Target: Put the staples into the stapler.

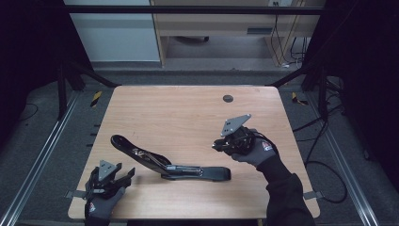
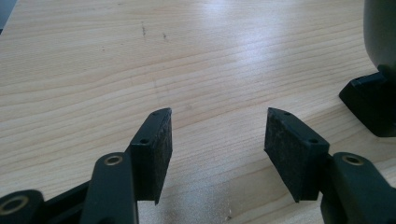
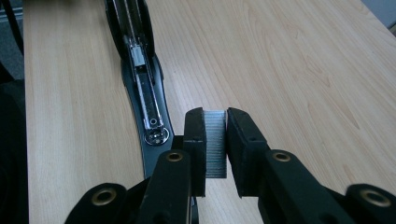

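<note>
The left gripper (image 1: 123, 177) rests low at the near left corner of the wooden table (image 1: 188, 108), its jaws spread with bare wood between them, aimed toward the stapler just to its right. The black stapler (image 1: 164, 162) lies swung fully open and flat, its metal staple channel facing up. Right of it, the right gripper (image 1: 217, 146) hangs above the table in a gloved hand, tilted toward the stapler and pinching a silvery strip of staples (image 3: 215, 142) between its pads.
</note>
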`<state>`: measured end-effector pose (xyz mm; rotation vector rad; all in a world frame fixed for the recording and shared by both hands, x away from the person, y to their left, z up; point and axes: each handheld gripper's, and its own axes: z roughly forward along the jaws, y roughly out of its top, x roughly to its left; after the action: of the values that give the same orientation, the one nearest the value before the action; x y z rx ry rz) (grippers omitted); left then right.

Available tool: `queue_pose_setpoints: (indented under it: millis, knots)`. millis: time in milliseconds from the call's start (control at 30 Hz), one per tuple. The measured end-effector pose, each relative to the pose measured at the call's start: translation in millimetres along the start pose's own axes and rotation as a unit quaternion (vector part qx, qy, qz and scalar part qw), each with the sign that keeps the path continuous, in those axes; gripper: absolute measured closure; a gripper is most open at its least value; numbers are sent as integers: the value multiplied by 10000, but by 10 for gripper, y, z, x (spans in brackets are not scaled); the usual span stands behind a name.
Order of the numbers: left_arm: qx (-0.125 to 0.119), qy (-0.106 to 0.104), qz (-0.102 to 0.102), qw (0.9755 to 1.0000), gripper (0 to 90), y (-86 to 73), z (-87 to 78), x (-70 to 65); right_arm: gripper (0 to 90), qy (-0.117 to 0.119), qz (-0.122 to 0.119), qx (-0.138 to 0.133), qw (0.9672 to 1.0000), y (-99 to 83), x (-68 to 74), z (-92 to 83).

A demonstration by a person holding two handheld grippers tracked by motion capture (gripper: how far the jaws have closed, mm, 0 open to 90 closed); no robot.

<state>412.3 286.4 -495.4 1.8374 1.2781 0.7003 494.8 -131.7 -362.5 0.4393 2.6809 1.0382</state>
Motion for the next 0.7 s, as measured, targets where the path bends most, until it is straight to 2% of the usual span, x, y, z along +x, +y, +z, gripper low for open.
queue_pose_setpoints:
  millis: [267, 700]
  knots:
    - [-7, -6, -4, 10000, 411, 0, -4, 3, 781, 126, -120, 40, 9998, 67, 40, 64]
    - [-17, -12, -13, 10000, 411, -1, -6, 1, 782, 426, -314, 199, 9984, 154, 101, 290]
